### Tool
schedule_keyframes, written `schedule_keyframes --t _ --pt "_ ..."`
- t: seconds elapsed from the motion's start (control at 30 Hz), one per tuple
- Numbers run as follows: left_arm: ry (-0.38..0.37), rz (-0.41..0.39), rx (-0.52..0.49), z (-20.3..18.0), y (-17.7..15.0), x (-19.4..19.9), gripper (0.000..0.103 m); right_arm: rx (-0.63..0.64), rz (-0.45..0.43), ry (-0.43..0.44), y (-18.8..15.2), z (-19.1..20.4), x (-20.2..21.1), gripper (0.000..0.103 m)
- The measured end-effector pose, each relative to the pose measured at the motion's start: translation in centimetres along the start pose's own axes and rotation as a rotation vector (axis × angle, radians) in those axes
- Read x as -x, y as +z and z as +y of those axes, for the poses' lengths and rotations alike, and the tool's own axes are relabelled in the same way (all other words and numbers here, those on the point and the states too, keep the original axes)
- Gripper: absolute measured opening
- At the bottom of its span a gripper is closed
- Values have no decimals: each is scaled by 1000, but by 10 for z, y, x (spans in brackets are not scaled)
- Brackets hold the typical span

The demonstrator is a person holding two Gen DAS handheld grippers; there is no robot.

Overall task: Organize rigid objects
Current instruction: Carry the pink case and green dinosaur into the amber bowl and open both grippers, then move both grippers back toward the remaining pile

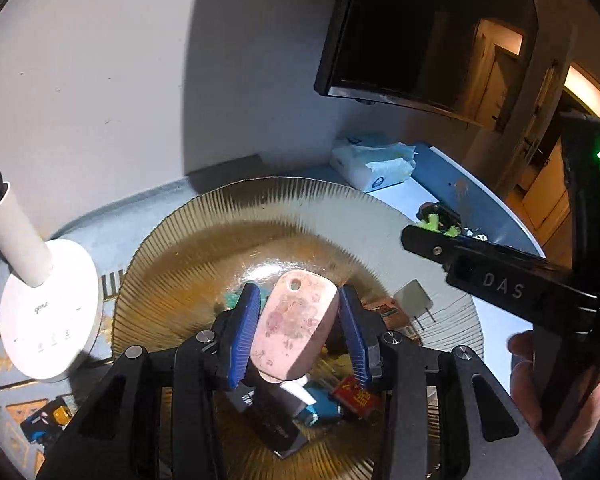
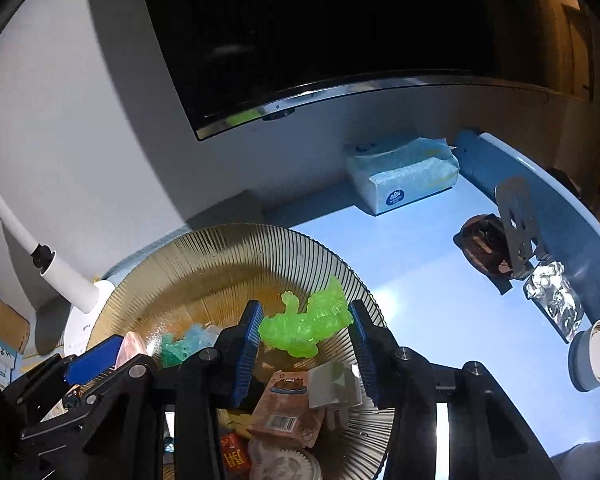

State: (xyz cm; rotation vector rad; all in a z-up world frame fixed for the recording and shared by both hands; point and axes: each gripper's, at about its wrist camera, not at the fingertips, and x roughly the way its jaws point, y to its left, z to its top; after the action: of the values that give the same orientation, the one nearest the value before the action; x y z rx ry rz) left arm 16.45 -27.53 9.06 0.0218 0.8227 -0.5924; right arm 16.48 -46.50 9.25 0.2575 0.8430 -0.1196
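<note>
1. In the left wrist view, the left tool [image 1: 298, 330] sat at lower centre with a pink oval tag [image 1: 294, 326] between its blue pads [image 1: 242, 330]. The left pad touched the tag's edge, while a narrow gap showed beside the right pad, so I could not tell whether the tool was grasping or had let go.
2. The tag hung over the ribbed amber glass plate [image 1: 204, 232], which filled the middle of the frame.
3. On the plate beneath lay a red packet [image 1: 356, 394], a white plug [image 1: 414, 300] at right of centre, and a dark flat block [image 1: 272, 424].
4. A white lamp base [image 1: 48, 312] stood at the left edge on the tabletop [image 1: 440, 168]; a tissue pack [image 1: 374, 166] lay at upper right.
5. In the right wrist view, the right tool [image 2: 306, 338] was clenched on a bright green translucent figure [image 2: 306, 326], held above the plate's right rim at lower centre.
6. A teal translucent figure [image 2: 182, 346] lay on the plate at lower left.
7. At the right edge, on the blue tabletop, sat a foil piece [image 2: 556, 300] and a round lid [image 2: 594, 356].
</note>
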Motion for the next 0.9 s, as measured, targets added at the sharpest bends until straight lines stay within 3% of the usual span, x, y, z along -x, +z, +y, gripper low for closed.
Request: schedule_keyframes --t 0.03,0.1,0.37,0.63,0.77,0.9 --pt "-1 8 -1 -1 1 -2 52 -3 7 4 1 0 0 46" --pt "10 8 -1 -2 1 5 78 -10 -12 24 1 0 9 54" --pt "31 -106 -17 4 -11 88 78 3 -75 98 -13 26 74 55" --pt "106 -282 -22 44 -54 229 80 145 -122 261 -46 107 156 56" --pt "184 -337 42 82 -91 281 87 240 -136 318 -74 154 177 61" --pt "243 -352 163 129 -133 303 87 311 -118 369 -113 197 170 61"
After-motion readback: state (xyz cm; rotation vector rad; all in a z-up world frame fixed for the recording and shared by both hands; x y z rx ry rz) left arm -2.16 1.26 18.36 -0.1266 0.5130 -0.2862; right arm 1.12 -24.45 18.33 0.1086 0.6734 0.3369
